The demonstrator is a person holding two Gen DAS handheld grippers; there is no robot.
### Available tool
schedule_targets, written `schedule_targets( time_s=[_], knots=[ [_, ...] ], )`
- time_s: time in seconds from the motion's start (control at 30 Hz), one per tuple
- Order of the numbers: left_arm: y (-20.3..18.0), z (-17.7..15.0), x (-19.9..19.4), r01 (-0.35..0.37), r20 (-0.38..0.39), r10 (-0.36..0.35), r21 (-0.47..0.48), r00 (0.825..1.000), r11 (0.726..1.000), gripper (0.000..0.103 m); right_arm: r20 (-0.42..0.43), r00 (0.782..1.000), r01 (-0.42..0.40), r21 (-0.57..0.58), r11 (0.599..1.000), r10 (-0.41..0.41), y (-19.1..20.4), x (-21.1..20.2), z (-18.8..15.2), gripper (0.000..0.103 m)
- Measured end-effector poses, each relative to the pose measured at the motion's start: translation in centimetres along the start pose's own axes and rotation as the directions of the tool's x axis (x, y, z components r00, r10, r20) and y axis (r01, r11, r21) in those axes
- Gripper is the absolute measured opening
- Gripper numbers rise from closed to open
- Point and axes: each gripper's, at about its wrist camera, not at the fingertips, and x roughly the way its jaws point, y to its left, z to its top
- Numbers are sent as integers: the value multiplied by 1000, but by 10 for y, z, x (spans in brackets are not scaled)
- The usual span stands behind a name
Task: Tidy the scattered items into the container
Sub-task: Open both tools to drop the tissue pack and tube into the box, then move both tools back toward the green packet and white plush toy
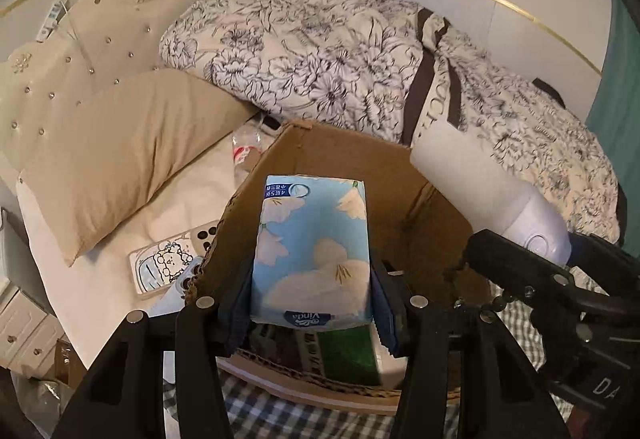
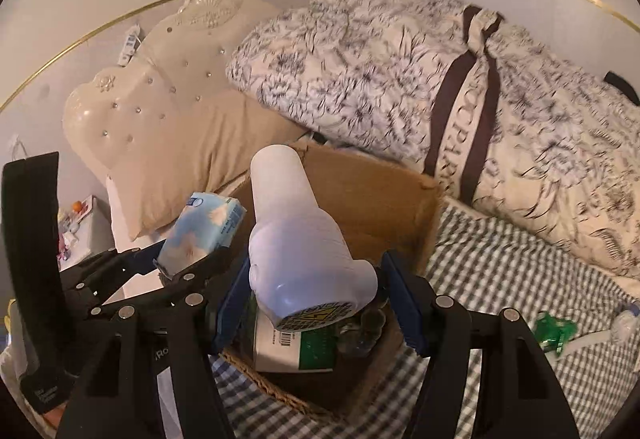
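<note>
The brown cardboard box (image 1: 352, 175) on the bed is partly filled, and two more items hang just above it.

A green-and-white package (image 2: 304, 347) already lies on the bottom of the box, together with something dark beside it that is too unclear to name. The left tongs (image 1: 312, 291) are clenched on a light blue soft tissue pack with white flowers (image 1: 312, 251), held over the open box. The right tongs (image 2: 316, 299) grasp a white and pale lilac hair dryer (image 2: 304, 251), also above the opening. Both seem ready for release. Still outside, on the white sheet, lie phones in printed cases (image 1: 168, 263) and a crumpled clear plastic bottle (image 1: 248, 151); a small green wrapper (image 2: 554, 331) rests on the checked blanket (image 2: 520, 263).
</note>
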Motion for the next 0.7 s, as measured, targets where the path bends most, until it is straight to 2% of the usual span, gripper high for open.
schedule_targets(
  time_s=[0.07,0.1,0.13,0.17,0.2,0.23,0.3,0.47,0.7],
  knots=[
    [0,-3,6,12,-17,-12,2,1000,1000,54,-15,1000,-9,9,1000,10,-3,11,-4,64],
    [-2,-3,7,9,-16,-9,6,1000,1000,59,-19,1000,-16,9,1000,16,-4,15,-5,65],
    [-4,-3,8,6,-12,-5,11,1000,1000,64,-17,999,-27,0,1000,27,-4,18,-6,70],
    [-7,-4,8,-1,-7,2,18,1000,1000,82,-8,1000,-30,-11,999,30,-2,18,-6,77],
    [-10,-4,6,-19,3,19,26,1000,999,96,15,1000,-12,-21,1000,12,-1,16,-6,90],
    [-13,-4,4,-29,15,29,32,999,999,97,46,999,22,-27,999,-21,0,12,-6,97],
    [-19,-4,1,-25,25,24,44,999,999,97,90,994,60,-31,998,-57,1,4,-4,98],
    [-39,-3,-14,-13,37,11,64,999,998,97,138,989,60,15,998,-62,-13,-22,-3,98],
    [-93,-16,-55,29,75,-37,105,996,994,103,178,977,92,139,986,-117,-67,-92,-28,98]
  ],
)
